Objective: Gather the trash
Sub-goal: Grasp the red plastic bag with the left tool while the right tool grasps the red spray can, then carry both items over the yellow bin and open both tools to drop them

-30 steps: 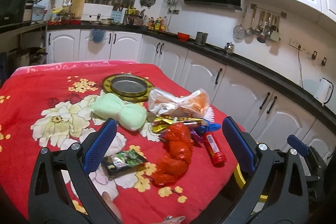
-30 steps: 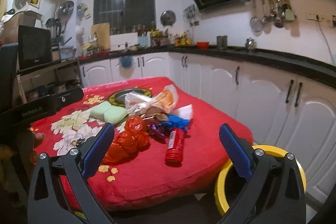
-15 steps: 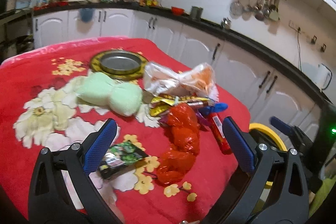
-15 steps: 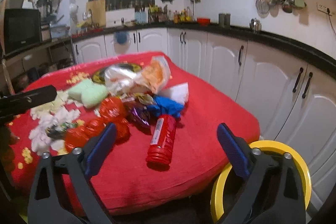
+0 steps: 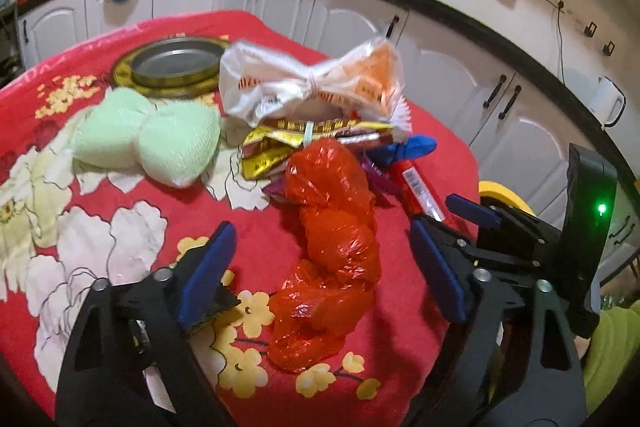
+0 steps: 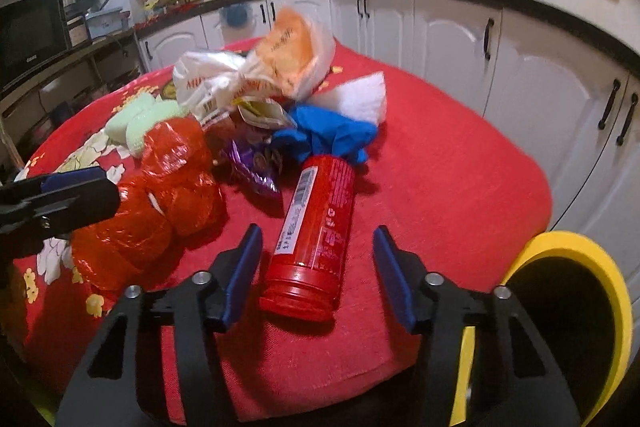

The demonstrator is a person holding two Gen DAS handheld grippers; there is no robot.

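A crumpled red plastic bag (image 5: 332, 251) lies on the red flowered tablecloth (image 5: 260, 235). My left gripper (image 5: 320, 267) straddles it, jaws closing, and both blue pads stand clear of the bag. A red canister (image 6: 316, 227) lies on its side between the fingers of my right gripper (image 6: 318, 267). Those jaws are closing too, with a gap on each side. The left wrist view shows the canister (image 5: 416, 183) beside the right gripper (image 5: 472, 215). The left gripper's finger (image 6: 60, 187) shows at the left edge of the right wrist view.
A yellow-rimmed bin (image 6: 560, 247) stands below the table's right edge. Behind lie a white and orange bag (image 5: 312, 83), yellow wrappers (image 5: 288, 139), a blue glove (image 6: 328, 135), a purple wrapper (image 6: 252, 167), a green sponge (image 5: 148, 135) and a round tin (image 5: 176, 67). A dark packet (image 5: 216, 303) sits under my left finger.
Both grippers have come down and forward over the table. The red bag now lies between the left fingers and the canister between the right ones. Both pairs of jaws have narrowed.
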